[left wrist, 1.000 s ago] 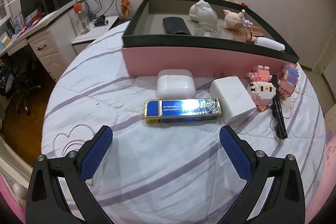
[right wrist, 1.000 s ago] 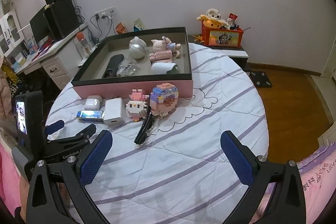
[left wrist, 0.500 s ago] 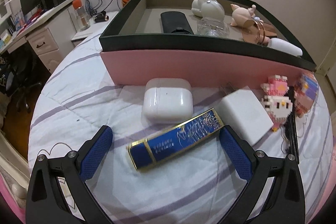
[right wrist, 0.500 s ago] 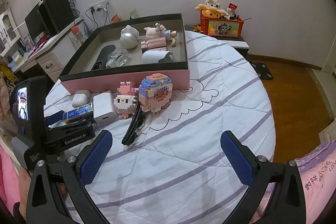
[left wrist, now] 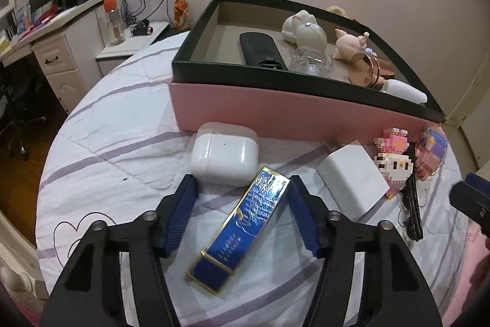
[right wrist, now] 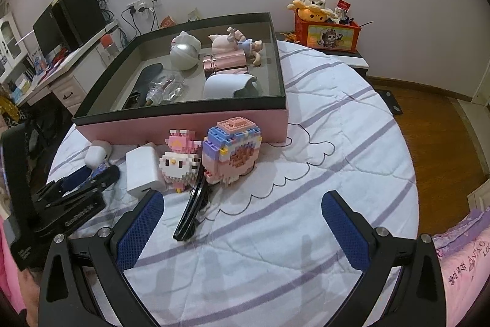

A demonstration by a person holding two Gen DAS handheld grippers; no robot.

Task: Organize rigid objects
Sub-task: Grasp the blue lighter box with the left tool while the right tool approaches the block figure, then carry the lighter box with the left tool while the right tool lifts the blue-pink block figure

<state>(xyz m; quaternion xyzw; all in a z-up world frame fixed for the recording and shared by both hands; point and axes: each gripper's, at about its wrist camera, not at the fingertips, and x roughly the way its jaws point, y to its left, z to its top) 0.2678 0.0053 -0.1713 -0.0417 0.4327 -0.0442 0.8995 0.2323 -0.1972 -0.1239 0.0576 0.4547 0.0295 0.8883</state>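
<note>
A shiny blue and gold box (left wrist: 242,229) lies slantwise on the striped bedcover between the fingers of my left gripper (left wrist: 242,186). Its jaws are closing; the right pad is at the box's far corner and the left pad (left wrist: 180,213) stands apart from it. A white earbud case (left wrist: 223,157) sits just beyond, a white charger (left wrist: 352,176) to the right. My right gripper (right wrist: 242,198) is open and empty above the cover, near a black hair clip (right wrist: 193,210), a pink block figure (right wrist: 180,158) and a block house (right wrist: 232,149).
A pink storage box (right wrist: 183,118) with a dark rim stands behind the loose items; it holds a remote, figurines, a glass bottle and a pink flask. A desk (left wrist: 46,51) with a monitor is at the left, a red toy crate (right wrist: 327,32) at the back right.
My left gripper's jaws have narrowed around the blue box, which has turned from crosswise to slantwise and looms larger. The right gripper has come lower and nearer to the block toys.
</note>
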